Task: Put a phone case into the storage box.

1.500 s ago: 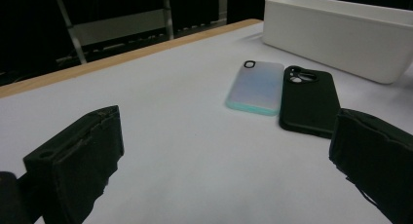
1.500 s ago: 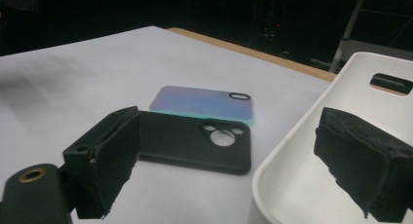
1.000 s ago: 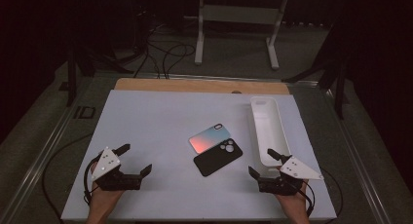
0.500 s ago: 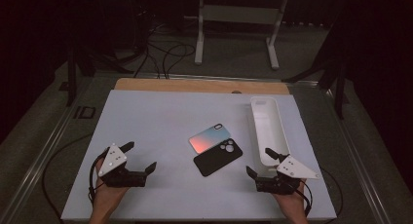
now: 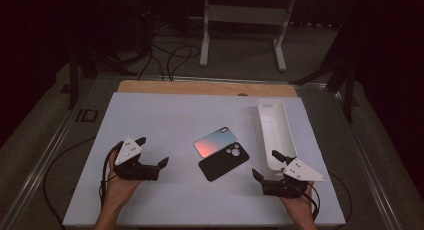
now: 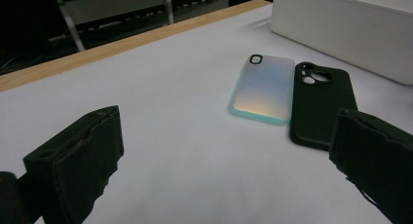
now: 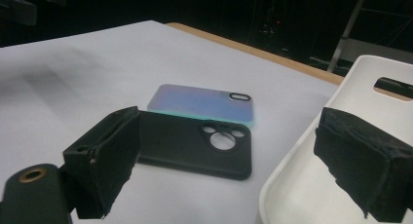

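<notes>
Approach step, I judge. Left gripper (image 5: 153,153) and right gripper (image 5: 265,164) both spread wide, empty. Black phone case (image 5: 223,162) lies mid-table, touching iridescent case (image 5: 217,141), white tray (image 5: 274,131) beside. Next: I close in, probably on black case.

A white table (image 5: 170,120) has a wooden strip (image 5: 200,88) at its far edge. Behind it a grey stand (image 5: 245,12) with 2 legs is on the floor (image 5: 240,65), near black cables (image 5: 170,52).
</notes>
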{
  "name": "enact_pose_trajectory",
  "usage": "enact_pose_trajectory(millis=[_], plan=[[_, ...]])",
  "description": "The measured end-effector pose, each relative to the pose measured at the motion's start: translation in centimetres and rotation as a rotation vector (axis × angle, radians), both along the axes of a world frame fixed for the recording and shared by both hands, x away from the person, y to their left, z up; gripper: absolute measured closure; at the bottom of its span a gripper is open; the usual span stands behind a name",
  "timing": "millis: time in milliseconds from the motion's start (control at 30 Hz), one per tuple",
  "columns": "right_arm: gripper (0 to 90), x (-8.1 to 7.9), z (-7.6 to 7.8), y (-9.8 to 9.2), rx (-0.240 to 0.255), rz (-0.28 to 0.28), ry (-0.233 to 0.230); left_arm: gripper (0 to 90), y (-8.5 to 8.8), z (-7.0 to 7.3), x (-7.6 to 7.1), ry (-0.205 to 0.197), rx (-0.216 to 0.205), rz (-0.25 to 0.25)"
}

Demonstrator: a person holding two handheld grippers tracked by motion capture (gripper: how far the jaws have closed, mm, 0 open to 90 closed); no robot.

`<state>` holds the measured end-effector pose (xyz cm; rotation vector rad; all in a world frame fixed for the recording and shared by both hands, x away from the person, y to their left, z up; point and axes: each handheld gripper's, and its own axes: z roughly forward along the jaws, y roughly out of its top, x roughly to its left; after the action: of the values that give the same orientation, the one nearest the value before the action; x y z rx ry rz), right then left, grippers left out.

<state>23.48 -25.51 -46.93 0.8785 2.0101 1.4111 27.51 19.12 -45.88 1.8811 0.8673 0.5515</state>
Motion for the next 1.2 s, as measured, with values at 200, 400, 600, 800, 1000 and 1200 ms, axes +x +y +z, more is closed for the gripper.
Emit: enact_pose_trajectory(millis=[200, 400, 600, 800, 1000, 1200], plan=[[9.9, 0.0, 0.0, -0.1, -0.002, -0.003, 0.0, 0.0, -1.1, 0.3, 1.2, -0.004, 0.015, -0.017], [9.9, 0.0, 0.0, -0.2, -0.004, -0.005, 0.002, 0.0, -1.9, 0.3, 2.4, 0.024, 0.018, -0.031], [9.9, 0.0, -0.1, -0.2, -0.003, -0.011, 0.01, 0.0, -2.6, 0.3, 3.3, 0.039, 0.005, -0.04], [9.9, 0.0, -0.1, -0.1, -0.005, -0.006, 0.011, 0.0, -3.8, 0.3, 4.4, 0.058, 0.012, -0.065], [10.0, 0.0, -0.1, -0.3, -0.005, -0.012, 0.011, 0.0, -4.7, 0.5, 5.2, 0.074, 0.017, -0.077], [9.9, 0.0, -0.2, -0.3, -0.01, -0.014, 0.01, 0.0, -5.6, 0.7, 6.1, 0.089, 0.032, -0.089]])
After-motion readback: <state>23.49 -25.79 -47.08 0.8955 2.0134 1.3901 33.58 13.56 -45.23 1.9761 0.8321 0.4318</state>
